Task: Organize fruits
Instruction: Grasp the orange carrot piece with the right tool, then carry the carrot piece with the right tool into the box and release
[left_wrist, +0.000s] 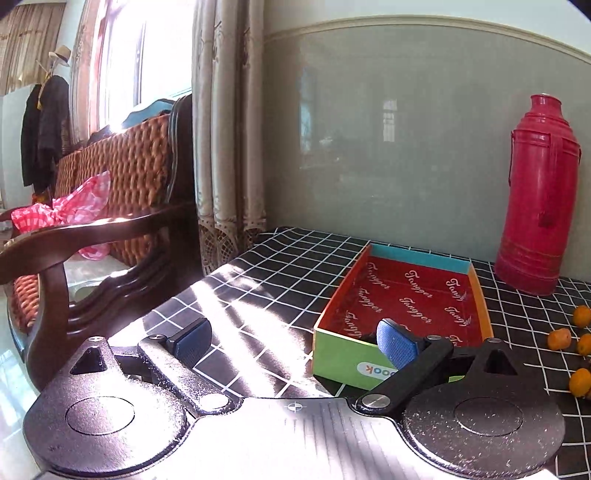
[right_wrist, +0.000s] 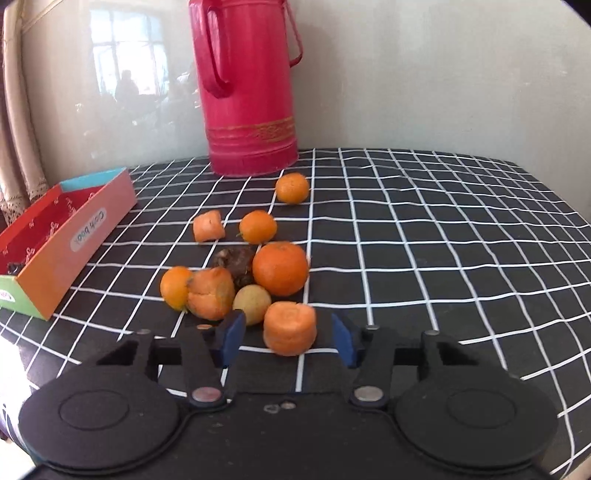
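Right gripper (right_wrist: 288, 334) on the checked bench (right_wrist: 424, 229): fingers (right_wrist: 232, 334) narrowed around a cut carrot chunk (right_wrist: 290, 326), small gaps visible either side, not yet gripping. The pale, rounded stub could roll or squirt out. Left gripper (left_wrist: 295, 341), fingers wide and empty, hovers beside the empty box (left_wrist: 402, 291).

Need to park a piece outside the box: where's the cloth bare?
Bare cloth right of the fruit pile, and left of the box towards the chair. Crowded between box and flask.
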